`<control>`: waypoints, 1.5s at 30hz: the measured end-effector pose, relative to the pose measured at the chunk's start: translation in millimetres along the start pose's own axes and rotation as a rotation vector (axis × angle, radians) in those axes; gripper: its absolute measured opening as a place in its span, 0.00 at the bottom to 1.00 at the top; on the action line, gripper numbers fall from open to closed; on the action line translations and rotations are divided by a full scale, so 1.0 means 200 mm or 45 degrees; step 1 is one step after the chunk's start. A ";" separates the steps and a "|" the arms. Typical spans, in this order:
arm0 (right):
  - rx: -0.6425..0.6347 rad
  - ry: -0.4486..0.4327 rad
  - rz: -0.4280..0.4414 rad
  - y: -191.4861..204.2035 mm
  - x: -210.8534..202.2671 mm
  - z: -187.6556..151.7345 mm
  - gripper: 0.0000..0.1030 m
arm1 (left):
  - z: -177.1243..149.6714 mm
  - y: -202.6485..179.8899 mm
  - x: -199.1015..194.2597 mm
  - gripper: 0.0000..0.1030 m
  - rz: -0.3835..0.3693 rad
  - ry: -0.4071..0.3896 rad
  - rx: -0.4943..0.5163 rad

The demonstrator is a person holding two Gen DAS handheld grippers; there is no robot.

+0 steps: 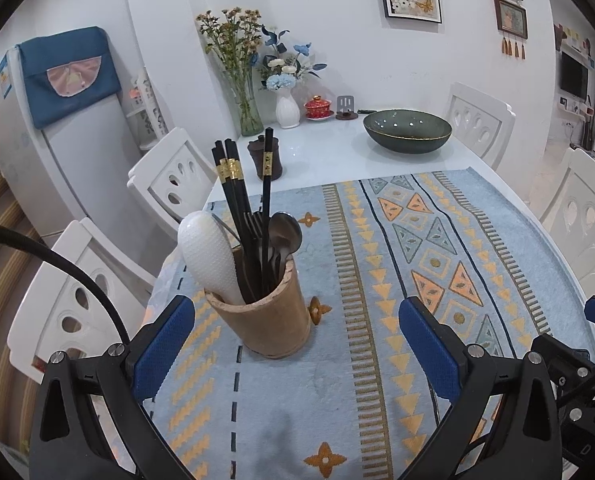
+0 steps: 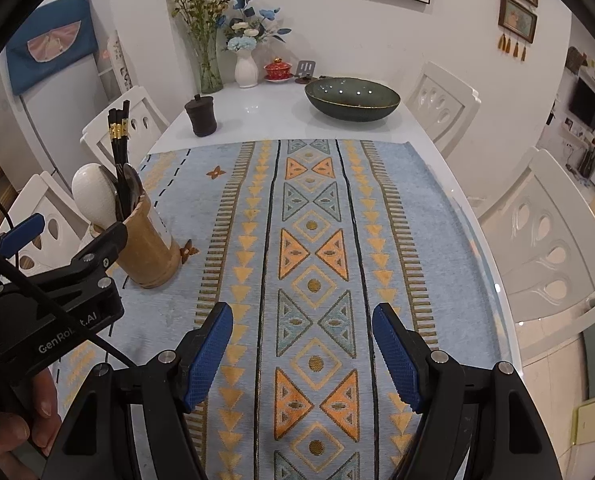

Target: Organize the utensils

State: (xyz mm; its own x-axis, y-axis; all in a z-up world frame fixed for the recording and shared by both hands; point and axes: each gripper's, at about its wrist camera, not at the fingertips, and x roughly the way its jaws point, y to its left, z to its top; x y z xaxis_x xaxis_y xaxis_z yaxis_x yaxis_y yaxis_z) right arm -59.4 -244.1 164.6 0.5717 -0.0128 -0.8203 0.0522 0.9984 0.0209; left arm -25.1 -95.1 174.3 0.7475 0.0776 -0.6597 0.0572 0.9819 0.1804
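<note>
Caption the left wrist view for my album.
Open left gripper faces a bamboo holder of chopsticks, spoons and fork.

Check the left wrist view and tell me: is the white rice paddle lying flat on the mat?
No, the white rice paddle stands upright in the bamboo holder beside the black chopsticks.

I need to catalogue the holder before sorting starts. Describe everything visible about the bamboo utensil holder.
The bamboo utensil holder is a tan, roughly cut cylinder that looks like a section of bamboo, with an uneven rim. It stands upright on the patterned blue mat, near the mat's left edge. Inside stand a white dimpled rice paddle, black chopsticks with gold bands, a dark fork and dark spoons, all leaning on its rim. Neither gripper touches it; the left gripper is open in front of it.
</note>
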 end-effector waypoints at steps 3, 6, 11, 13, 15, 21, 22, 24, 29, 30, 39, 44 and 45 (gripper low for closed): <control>0.000 0.012 0.014 0.01 0.01 0.00 0.68 | -0.01 0.01 0.00 0.99 0.001 0.002 -0.015; -0.004 0.024 0.020 0.02 0.02 -0.01 0.68 | -0.03 0.03 0.00 0.99 -0.011 0.008 -0.033; -0.012 0.044 0.042 0.04 0.04 -0.01 0.68 | -0.04 0.06 0.00 0.99 0.001 0.018 -0.046; -0.019 0.045 0.046 0.05 0.04 -0.02 0.68 | -0.04 0.06 0.01 0.99 0.005 0.020 -0.051; -0.029 0.049 0.047 0.06 0.04 -0.02 0.68 | -0.05 0.06 0.01 0.99 0.004 0.024 -0.055; -0.024 0.081 0.069 0.07 0.07 -0.02 0.68 | -0.06 0.07 0.01 0.99 0.007 0.032 -0.069; -0.023 0.085 0.071 0.07 0.07 -0.02 0.68 | -0.06 0.08 0.02 0.99 0.009 0.034 -0.073; -0.021 0.096 0.078 0.08 0.09 -0.03 0.68 | -0.06 0.09 0.02 0.99 0.016 0.037 -0.078; -0.020 0.102 0.082 0.09 0.10 -0.03 0.68 | -0.07 0.11 0.02 0.99 0.018 0.045 -0.087; -0.020 0.104 0.081 0.09 0.10 -0.03 0.68 | -0.08 0.11 0.02 0.99 0.018 0.046 -0.087; -0.006 0.106 0.057 0.11 0.13 -0.03 0.68 | -0.10 0.14 0.03 0.99 -0.016 0.054 -0.127; 0.022 0.105 0.039 0.11 0.16 -0.04 0.68 | -0.13 0.15 0.05 0.99 -0.005 0.064 -0.117; 0.031 0.114 0.042 0.10 0.18 -0.04 0.68 | -0.14 0.15 0.05 0.99 0.005 0.060 -0.104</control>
State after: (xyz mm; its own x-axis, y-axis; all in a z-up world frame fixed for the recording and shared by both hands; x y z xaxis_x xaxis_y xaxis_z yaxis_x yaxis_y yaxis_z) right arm -44.5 -223.3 132.0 0.4983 0.0261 -0.8666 0.0551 0.9966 0.0617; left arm -33.9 -60.5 152.3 0.7154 0.0877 -0.6932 -0.0012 0.9922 0.1243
